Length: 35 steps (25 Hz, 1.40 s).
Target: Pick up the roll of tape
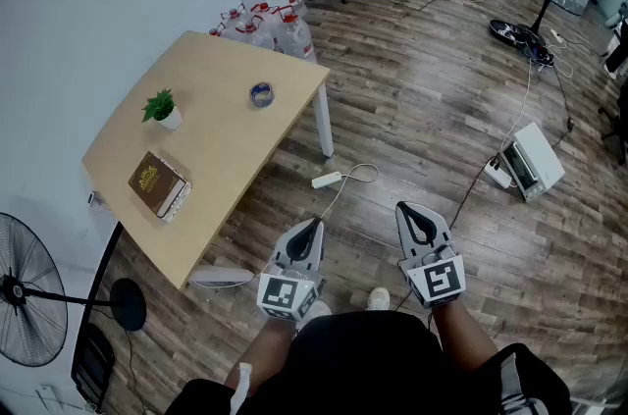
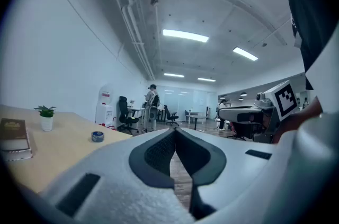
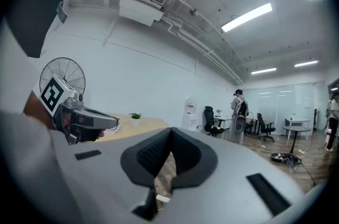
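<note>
The roll of tape (image 1: 261,94) is a small blue-and-grey ring lying flat near the far right corner of the light wooden table (image 1: 226,158). It also shows far off in the left gripper view (image 2: 97,136). My left gripper (image 1: 312,227) and right gripper (image 1: 411,210) hang side by side over the wooden floor, well short of the table and far from the tape. Both point level. The jaws of each meet at the tips with nothing between them, as the left gripper (image 2: 175,133) and the right gripper (image 3: 170,132) show in their own views.
A potted plant (image 1: 162,108) and a brown book (image 1: 157,184) lie on the table. A standing fan (image 1: 25,300) is at its near left, water bottles (image 1: 265,25) beyond its far corner. A power strip (image 1: 327,179), cables and a white box (image 1: 530,160) lie on the floor. A person (image 2: 152,106) stands far back.
</note>
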Available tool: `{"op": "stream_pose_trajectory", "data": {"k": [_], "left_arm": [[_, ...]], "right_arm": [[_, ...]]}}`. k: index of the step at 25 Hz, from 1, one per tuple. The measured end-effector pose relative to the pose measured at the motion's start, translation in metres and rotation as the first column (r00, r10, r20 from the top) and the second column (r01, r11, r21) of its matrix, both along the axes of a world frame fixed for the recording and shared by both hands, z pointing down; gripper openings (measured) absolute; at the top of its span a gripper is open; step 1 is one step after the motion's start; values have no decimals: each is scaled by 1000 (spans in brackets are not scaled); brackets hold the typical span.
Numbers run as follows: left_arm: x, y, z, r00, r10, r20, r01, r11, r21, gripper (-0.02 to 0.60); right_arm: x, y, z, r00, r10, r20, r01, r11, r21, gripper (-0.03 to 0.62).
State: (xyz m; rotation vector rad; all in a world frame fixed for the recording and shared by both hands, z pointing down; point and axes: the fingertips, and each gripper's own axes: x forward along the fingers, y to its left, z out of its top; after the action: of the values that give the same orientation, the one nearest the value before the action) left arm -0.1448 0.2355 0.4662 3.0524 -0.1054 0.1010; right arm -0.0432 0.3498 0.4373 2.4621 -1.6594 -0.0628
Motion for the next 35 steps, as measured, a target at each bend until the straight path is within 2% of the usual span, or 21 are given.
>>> {"op": "stream_pose_trajectory", "data": {"k": [2,8,14,16,21,24,29,35], "left_arm": [[1,2,0,1000,-2,-3,2,1000,-13,3],[3,9,2,1000,-5,-1,5,1000,-9,3],[12,16,7,1000,-18,13,18,1000,1,3],[17,19,7,999,-29,18,29,1000,6,3],[30,22,7,996,-86,20,86,996,10,3],[35,19,6,992,-123,18,123,992,5,3],[43,1,13,988,-154,25,154,988,-4,3],[69,-41,20,987,-157,30,158,987,-21,3]], "right_arm": [[2,2,1,1000,18,16,-18,1000,0,-6],[5,5,-1,1000,-5,-16,5,1000,0,-6],[16,12,2,999,-19,29,18,999,35,-5],[22,15,3,998,-33,59,30,998,51,-5],[41,18,2,996,-76,46,73,995,64,-5],[52,17,4,993,-92,80,87,994,63,-5],[71,-4,10,988,-118,96,112,992,65,-5],[93,-56,7,983,-156,96,152,987,50,-5]]}}
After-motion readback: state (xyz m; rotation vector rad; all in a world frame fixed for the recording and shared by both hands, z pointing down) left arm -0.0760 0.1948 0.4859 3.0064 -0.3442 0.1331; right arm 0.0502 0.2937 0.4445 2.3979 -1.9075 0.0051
